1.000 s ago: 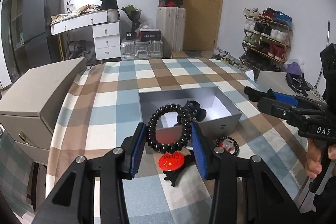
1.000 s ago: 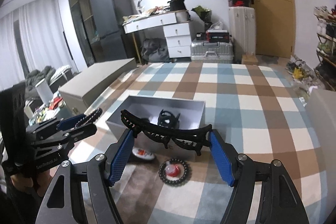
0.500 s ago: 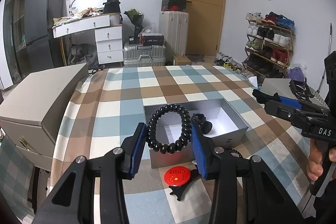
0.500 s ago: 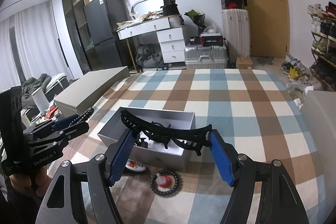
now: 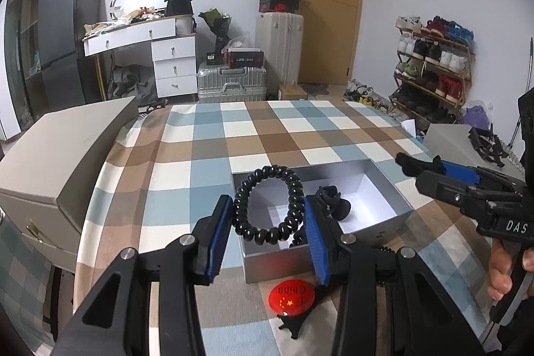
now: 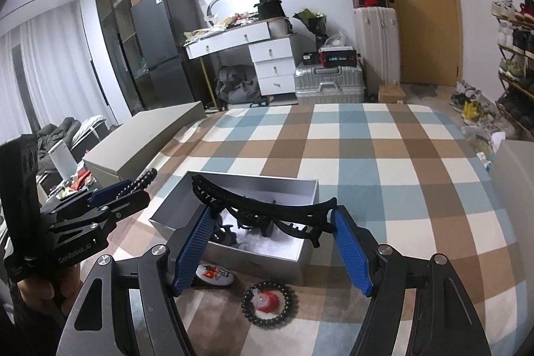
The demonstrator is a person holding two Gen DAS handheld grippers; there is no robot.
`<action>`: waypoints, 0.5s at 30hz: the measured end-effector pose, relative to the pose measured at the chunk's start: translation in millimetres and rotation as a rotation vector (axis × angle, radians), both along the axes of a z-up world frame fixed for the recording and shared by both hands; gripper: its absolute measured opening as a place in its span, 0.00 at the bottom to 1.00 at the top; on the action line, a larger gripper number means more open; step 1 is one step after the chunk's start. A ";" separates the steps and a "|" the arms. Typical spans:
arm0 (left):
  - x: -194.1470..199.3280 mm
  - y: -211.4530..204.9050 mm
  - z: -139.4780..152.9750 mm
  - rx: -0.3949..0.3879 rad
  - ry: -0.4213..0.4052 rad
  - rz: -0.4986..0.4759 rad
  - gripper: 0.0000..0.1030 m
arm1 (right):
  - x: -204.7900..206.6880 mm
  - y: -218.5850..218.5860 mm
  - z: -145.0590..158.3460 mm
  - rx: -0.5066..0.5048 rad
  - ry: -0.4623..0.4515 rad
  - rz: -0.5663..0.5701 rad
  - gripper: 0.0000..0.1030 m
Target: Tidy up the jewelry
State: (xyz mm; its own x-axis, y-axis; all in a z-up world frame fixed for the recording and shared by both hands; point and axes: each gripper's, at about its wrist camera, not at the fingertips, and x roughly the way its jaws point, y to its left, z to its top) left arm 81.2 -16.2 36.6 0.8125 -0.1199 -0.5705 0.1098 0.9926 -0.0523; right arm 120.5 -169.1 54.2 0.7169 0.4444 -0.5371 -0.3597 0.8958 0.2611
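Note:
My left gripper (image 5: pixel 268 222) is shut on a black spiral hair tie (image 5: pixel 268 204) and holds it above the near left part of the open grey box (image 5: pixel 387 179). My right gripper (image 6: pixel 270 234) is shut on a large black claw hair clip (image 6: pixel 263 211) and holds it over the same box (image 6: pixel 310 189). The right gripper also shows at the right of the left wrist view (image 5: pixel 444 170). Black hair pieces (image 5: pixel 335 204) lie inside the box.
In front of the box lie a red China badge (image 5: pixel 292 296), a dark bead bracelet (image 6: pixel 268 301) around a small red piece, and a white badge (image 6: pixel 213 274). A grey box lid (image 5: pixel 66 149) sits at the table's left edge. The checked tablecloth (image 6: pixel 367 149) stretches behind.
Both grippers have risen and drawn back a little with their loads still held. The box and the items in front of it now sit lower and farther from the fingers.

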 end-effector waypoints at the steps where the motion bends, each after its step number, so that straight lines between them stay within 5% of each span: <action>1: 2.1 -0.7 -1.1 0.003 0.002 -0.003 0.36 | 2.6 1.4 -3.4 0.002 0.010 0.000 0.70; 15: 17.6 -8.8 -13.6 0.032 0.033 -0.004 0.36 | 26.6 25.4 -28.4 -0.029 0.072 0.030 0.70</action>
